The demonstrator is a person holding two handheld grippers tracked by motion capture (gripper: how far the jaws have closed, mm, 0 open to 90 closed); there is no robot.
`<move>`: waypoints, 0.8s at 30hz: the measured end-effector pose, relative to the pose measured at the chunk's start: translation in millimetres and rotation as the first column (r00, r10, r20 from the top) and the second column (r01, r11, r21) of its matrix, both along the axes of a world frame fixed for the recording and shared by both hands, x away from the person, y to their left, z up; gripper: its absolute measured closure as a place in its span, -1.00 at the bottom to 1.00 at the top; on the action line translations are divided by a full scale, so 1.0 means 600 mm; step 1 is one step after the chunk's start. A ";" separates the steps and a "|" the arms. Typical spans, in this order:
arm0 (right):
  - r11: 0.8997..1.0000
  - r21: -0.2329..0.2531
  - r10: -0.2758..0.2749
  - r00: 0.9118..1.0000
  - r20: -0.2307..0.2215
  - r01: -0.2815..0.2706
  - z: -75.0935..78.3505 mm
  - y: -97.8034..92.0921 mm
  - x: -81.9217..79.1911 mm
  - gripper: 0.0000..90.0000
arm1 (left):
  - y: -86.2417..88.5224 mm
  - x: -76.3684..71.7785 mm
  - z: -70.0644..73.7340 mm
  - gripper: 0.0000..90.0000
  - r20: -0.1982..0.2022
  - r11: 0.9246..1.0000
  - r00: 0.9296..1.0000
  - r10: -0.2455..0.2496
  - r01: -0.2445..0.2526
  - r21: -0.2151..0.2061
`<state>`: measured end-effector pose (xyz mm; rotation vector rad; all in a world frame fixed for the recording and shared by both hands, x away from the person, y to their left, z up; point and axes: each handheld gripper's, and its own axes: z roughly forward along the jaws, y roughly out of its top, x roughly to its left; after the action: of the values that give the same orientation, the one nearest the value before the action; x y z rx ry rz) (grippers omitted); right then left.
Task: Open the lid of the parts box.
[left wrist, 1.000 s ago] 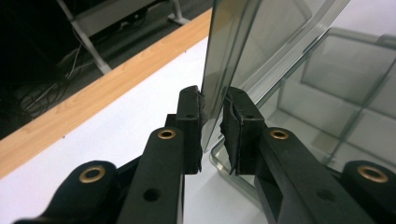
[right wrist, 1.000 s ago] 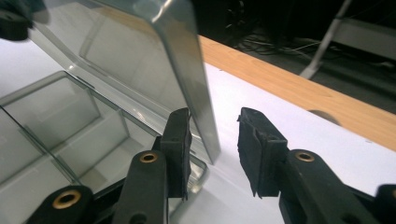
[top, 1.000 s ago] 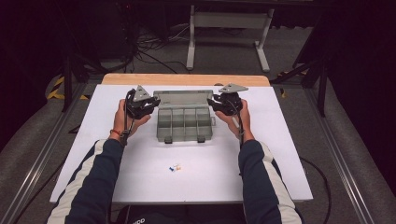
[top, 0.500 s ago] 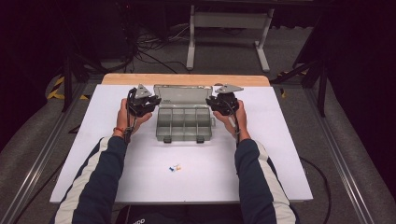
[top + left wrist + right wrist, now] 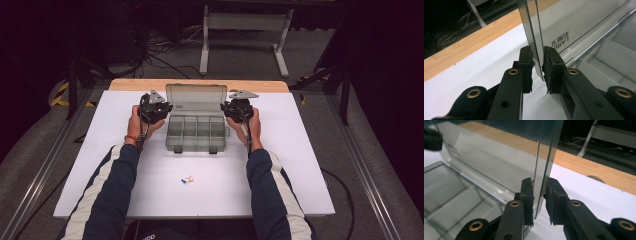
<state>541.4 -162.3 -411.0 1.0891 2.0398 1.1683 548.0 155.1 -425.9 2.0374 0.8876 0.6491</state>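
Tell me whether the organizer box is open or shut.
Open: the box's clear lid stands raised behind the exposed compartments, its side edges between both grippers' jaws.

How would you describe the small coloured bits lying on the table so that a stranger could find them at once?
Start at the white table and find the clear compartment box held open between the two grippers. Come straight toward the person from its front edge. There, between the two sleeves, lies a tiny cluster of small pieces, blue and yellowish, the only loose things on the white surface.

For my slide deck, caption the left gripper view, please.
Left gripper straddling the side edge of the clear organizer box's raised lid, one black finger on each side.
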 end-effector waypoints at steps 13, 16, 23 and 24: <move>0.997 0.016 -0.079 0.997 -0.008 0.079 -0.026 0.009 0.009 0.73 | -0.004 0.008 -0.016 0.74 -0.034 0.999 0.999 0.035 -0.035 -0.009; 0.996 0.011 -0.084 0.996 -0.018 0.084 -0.029 0.009 0.010 0.78 | -0.005 0.008 -0.018 0.74 -0.035 0.999 0.999 0.040 -0.041 -0.008; 0.996 -0.001 -0.093 0.995 -0.035 0.093 -0.040 0.011 0.011 0.79 | -0.006 0.009 -0.023 0.72 -0.039 0.999 0.998 0.047 -0.047 0.004; 0.996 0.002 -0.094 0.995 -0.037 0.094 -0.041 0.011 0.011 0.79 | -0.007 0.010 -0.024 0.72 -0.045 0.999 0.998 0.047 -0.047 0.000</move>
<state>547.8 -155.6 -435.7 1.2040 1.9920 1.1123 553.8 150.8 -440.6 2.0424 0.9650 0.6301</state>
